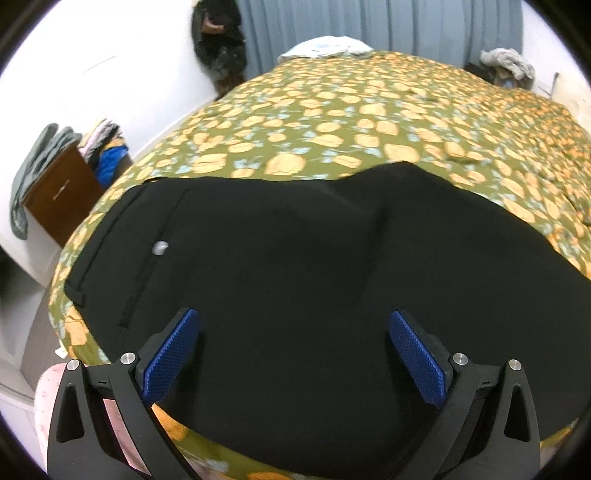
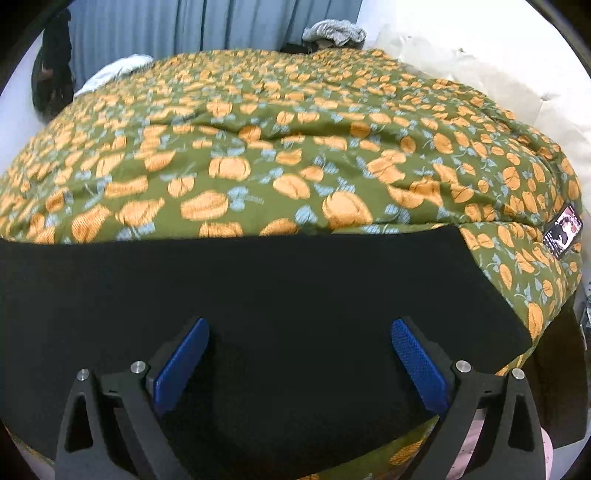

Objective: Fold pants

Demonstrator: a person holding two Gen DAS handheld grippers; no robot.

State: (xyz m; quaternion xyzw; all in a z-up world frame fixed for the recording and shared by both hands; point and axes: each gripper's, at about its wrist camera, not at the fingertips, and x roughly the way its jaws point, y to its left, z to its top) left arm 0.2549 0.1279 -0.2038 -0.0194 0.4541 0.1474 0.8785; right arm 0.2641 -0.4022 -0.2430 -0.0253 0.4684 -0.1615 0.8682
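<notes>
Black pants (image 1: 280,266) lie flat across the near part of a bed with an olive, orange-pumpkin bedspread (image 1: 332,122). The waist end with a pocket seam and a small grey button (image 1: 160,248) is at the left in the left wrist view. My left gripper (image 1: 293,325) is open and empty, just above the pants near their front edge. In the right wrist view the leg end of the pants (image 2: 280,288) stretches across the bedspread (image 2: 295,147), its hem edge at the right. My right gripper (image 2: 300,332) is open and empty over the pants.
A brown nightstand (image 1: 62,192) with piled clothes stands left of the bed. Grey curtains (image 1: 351,26) hang behind. A white pillow (image 1: 325,46) and grey clothing (image 1: 508,61) lie at the far end. The bed's right corner drops off near a label (image 2: 563,230).
</notes>
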